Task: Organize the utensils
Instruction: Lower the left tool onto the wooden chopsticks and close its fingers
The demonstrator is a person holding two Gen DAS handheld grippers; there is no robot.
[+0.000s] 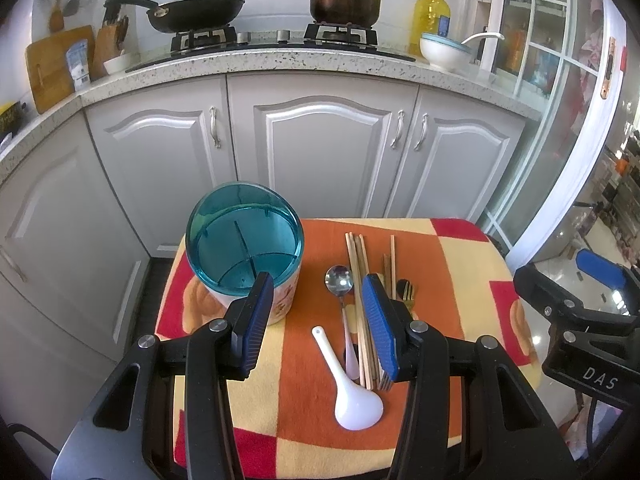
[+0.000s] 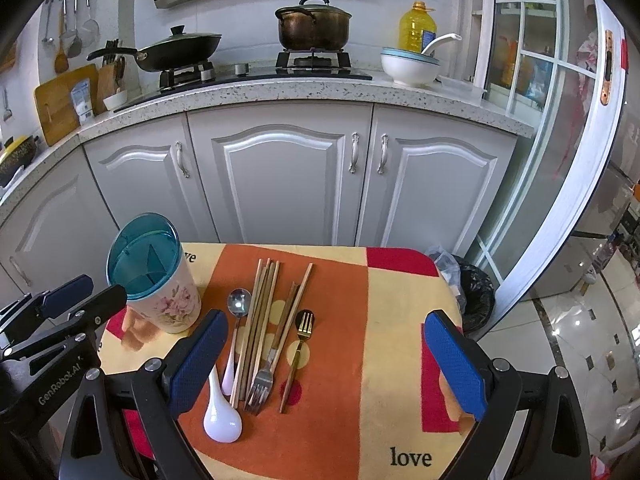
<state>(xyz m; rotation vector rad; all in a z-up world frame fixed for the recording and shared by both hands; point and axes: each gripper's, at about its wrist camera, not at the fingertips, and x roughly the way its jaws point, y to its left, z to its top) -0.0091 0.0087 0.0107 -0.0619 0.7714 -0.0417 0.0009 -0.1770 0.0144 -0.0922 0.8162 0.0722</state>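
A floral utensil holder with a teal divided insert (image 1: 244, 244) (image 2: 150, 268) stands upright at the table's left. Beside it lie a metal spoon (image 1: 340, 284) (image 2: 239, 304), several wooden chopsticks (image 1: 358, 276) (image 2: 260, 320), a white soup spoon (image 1: 352, 392) (image 2: 220, 416), a silver fork (image 2: 260, 388) and a gold fork (image 2: 302, 344). My left gripper (image 1: 318, 324) is open and empty above the spoons, near the holder. My right gripper (image 2: 324, 364) is open wide and empty over the utensils; it also shows at the right edge of the left wrist view (image 1: 576, 304).
The small table has an orange, yellow and red cloth (image 2: 400, 320). Grey kitchen cabinets (image 2: 280, 176) stand just behind it, with a wok, a pot and bowls on the counter. A black bin bag (image 2: 474, 296) and a glass door are to the right.
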